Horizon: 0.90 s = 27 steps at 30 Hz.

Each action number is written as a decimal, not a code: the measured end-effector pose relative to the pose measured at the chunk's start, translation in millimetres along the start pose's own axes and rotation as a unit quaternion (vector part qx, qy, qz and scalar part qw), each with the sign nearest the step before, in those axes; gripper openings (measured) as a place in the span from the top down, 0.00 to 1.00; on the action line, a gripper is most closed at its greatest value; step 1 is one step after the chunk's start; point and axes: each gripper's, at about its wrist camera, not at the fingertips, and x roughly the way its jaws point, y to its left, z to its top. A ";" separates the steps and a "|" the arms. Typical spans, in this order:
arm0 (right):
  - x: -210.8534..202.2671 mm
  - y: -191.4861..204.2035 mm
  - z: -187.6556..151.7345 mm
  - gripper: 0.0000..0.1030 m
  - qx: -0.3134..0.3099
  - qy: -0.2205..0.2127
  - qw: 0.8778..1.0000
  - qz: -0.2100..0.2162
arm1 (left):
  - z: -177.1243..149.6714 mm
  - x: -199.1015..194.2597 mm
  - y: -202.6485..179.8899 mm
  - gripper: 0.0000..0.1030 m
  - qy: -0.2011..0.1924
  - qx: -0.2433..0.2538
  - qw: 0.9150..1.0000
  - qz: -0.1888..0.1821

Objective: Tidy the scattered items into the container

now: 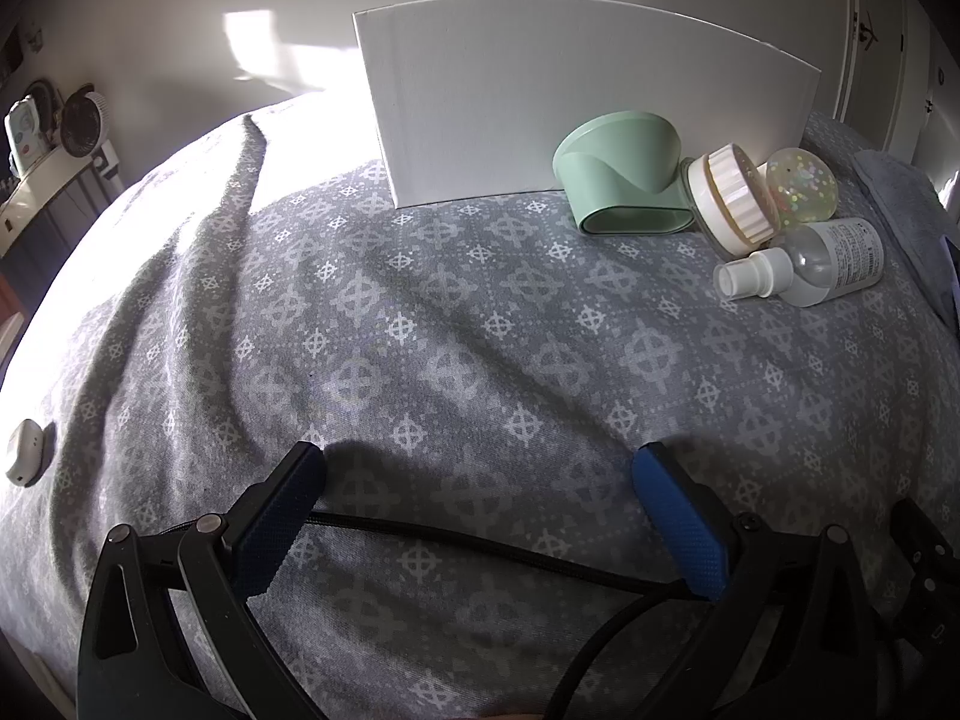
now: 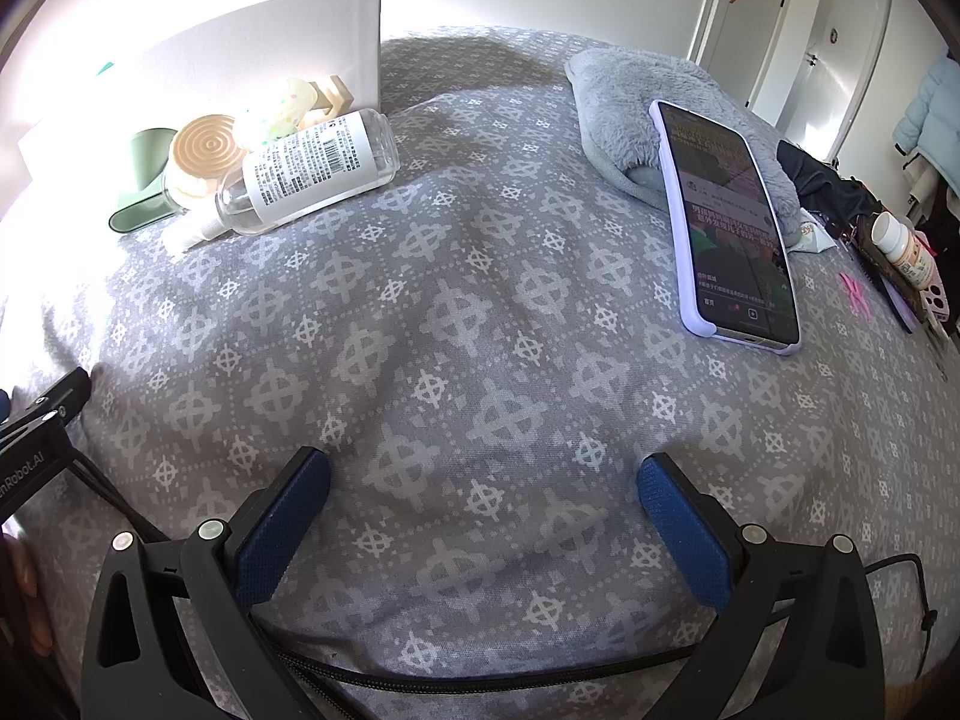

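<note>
A white box (image 1: pixel 540 102) stands at the far side of the grey patterned bed cover (image 1: pixel 420 330); it also shows in the right wrist view (image 2: pixel 270 48). Beside it lie a mint green scoop (image 1: pixel 624 174), a round white and tan jar (image 1: pixel 735 198), a glittery clear ball (image 1: pixel 801 183) and a clear spray bottle (image 1: pixel 810 264). The right wrist view shows the bottle (image 2: pixel 312 165), jar (image 2: pixel 204 150), scoop (image 2: pixel 141 180) and ball (image 2: pixel 276 108). My left gripper (image 1: pixel 480 468) is open and empty, well short of them. My right gripper (image 2: pixel 483 474) is open and empty over bare cover.
A phone in a lilac case (image 2: pixel 720 222) leans on a grey fluffy cushion (image 2: pixel 630 114) at the right. Past it are a pill bottle (image 2: pixel 903 246), a pink clip (image 2: pixel 855 294) and dark clothes. A small white device (image 1: pixel 24 450) lies at the left edge.
</note>
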 end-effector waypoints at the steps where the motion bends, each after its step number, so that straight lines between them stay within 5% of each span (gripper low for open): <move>1: 0.1 0.0 0.0 0.00 0.000 0.000 1.000 0.000 | 0.1 -0.1 -0.2 0.00 0.000 0.000 1.000 0.000; 27: 2.8 -3.5 4.5 0.00 0.008 0.000 1.000 0.010 | -0.5 -4.0 1.4 0.00 -0.001 -0.002 1.000 -0.003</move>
